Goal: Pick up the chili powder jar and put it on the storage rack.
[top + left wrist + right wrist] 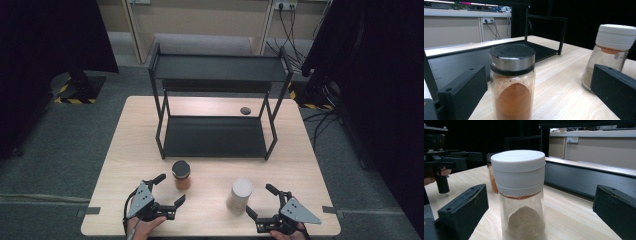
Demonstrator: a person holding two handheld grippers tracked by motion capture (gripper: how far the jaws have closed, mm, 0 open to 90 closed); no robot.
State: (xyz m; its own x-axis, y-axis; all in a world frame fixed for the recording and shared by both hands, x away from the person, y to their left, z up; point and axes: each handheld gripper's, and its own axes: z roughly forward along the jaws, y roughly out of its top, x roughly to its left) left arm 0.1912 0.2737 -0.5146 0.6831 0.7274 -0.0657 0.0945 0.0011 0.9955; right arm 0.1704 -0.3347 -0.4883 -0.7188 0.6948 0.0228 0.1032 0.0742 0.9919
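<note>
Both grippers [170,190] [261,201] gape at jars [181,174] [239,196], bases cropped.

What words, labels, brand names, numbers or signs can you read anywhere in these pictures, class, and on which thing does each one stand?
None can be read.
The dark-lidded jar of orange powder: no label or print.
The white-lidded jar of brownish powder: no label or print.
The black shelf rack, the left gripper and the right gripper: no lettering to be made out.
The yellow-and-black hazard stripes on the floor are a pattern, without words.
</note>
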